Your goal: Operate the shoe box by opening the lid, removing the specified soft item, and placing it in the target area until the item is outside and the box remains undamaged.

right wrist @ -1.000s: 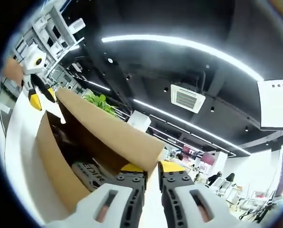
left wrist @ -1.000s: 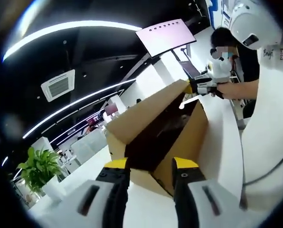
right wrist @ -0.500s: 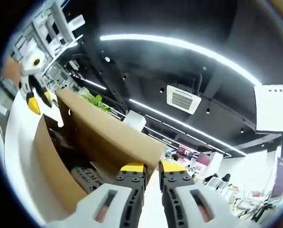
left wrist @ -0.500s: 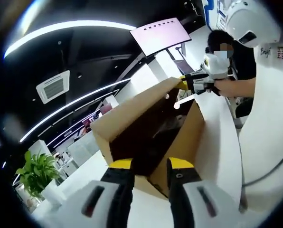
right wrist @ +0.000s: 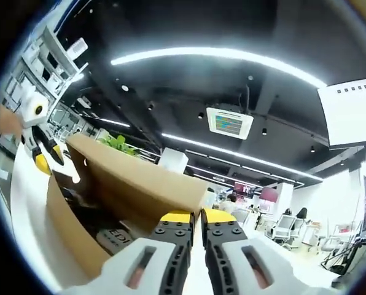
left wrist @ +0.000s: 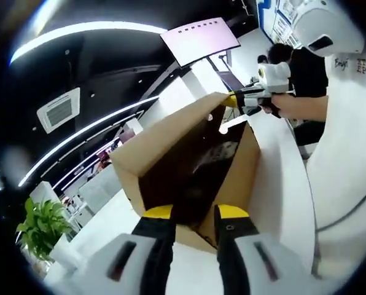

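The brown cardboard shoe box (left wrist: pixel 235 184) rests on a white table (left wrist: pixel 281 184) with its lid (left wrist: pixel 164 138) tilted up. In the left gripper view my left gripper (left wrist: pixel 194 214) has its jaws drawn in on the box's near end. At the far end my right gripper (left wrist: pixel 252 101), held by a hand, pinches the lid's corner. In the right gripper view the right gripper (right wrist: pixel 198 216) is shut on the lid (right wrist: pixel 131 181) edge, and the left gripper (right wrist: pixel 43 161) sits at the opposite end. A dark soft item with white lettering (right wrist: pixel 114 236) lies inside the box, partly hidden.
A person in a black top (left wrist: pixel 303 74) stands at the table's far end beside a white robot shell (left wrist: pixel 324 27). A potted plant (left wrist: pixel 38 224) stands to the left. A wall screen (left wrist: pixel 198 40) and ceiling lights (right wrist: pixel 214 55) hang overhead.
My left gripper's jaws have narrowed onto the box end. Both views have tilted a little, and the lid stands slightly more raised.
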The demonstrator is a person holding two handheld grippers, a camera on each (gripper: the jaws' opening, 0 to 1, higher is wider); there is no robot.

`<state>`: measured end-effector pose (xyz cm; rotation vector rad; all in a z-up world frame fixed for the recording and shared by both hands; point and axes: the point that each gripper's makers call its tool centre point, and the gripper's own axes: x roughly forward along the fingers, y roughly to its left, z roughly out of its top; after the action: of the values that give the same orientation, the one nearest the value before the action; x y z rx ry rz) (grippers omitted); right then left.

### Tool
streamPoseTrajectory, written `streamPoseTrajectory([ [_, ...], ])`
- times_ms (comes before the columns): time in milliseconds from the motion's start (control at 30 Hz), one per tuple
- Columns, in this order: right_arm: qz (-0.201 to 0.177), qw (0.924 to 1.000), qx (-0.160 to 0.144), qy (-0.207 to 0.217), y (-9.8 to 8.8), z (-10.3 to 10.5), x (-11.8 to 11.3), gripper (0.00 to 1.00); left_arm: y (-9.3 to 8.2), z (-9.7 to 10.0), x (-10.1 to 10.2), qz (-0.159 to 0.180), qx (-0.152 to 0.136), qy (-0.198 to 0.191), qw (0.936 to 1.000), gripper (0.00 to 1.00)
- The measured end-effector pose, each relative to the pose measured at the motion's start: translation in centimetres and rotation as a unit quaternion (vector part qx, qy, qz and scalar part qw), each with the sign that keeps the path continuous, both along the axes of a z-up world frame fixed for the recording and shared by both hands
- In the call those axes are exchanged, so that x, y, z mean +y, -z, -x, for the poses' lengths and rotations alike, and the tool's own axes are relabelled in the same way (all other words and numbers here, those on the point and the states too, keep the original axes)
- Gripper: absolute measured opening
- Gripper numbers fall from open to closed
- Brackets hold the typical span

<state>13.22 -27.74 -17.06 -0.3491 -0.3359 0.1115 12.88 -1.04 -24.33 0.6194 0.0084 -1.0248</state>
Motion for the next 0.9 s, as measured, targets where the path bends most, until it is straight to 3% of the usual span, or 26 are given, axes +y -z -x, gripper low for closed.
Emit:
streamPoseTrajectory([
  [100,0.003,1.0,0.001,-0.002,0.0,0.0,0.0,0.03,-0.1,0.3,-0.6,0.001,0.035,0.024,0.9991,0.23],
  [133,0.006,1.0,0.001,-0.001,0.0,0.0,0.0,0.03,0.3,0.3,-0.5,-0.019,0.043,0.033,0.9983,0.21],
  [233,0.015,0.9999,0.004,0.003,0.0,0.0,0.1,0.03,0.9,0.0,-0.4,-0.065,0.034,0.042,0.9965,0.12],
  [367,0.018,0.9998,0.005,0.004,0.1,0.1,0.2,0.03,1.1,0.5,-0.7,-0.07,0.061,0.053,0.9943,0.12],
  [667,0.02,0.9998,0.003,0.002,0.1,0.0,0.2,0.04,1.5,0.4,-0.6,-0.099,0.041,0.054,0.9927,0.1],
  [733,0.022,0.9997,0.003,0.004,0.2,0.0,0.2,0.04,1.5,0.1,-0.5,-0.139,0.01,0.055,0.9887,0.08],
  [900,0.033,0.9994,0.001,0.009,-0.1,-0.1,0.3,0.04,2.0,0.3,-0.5,-0.205,0.024,0.075,0.9755,0.07],
])
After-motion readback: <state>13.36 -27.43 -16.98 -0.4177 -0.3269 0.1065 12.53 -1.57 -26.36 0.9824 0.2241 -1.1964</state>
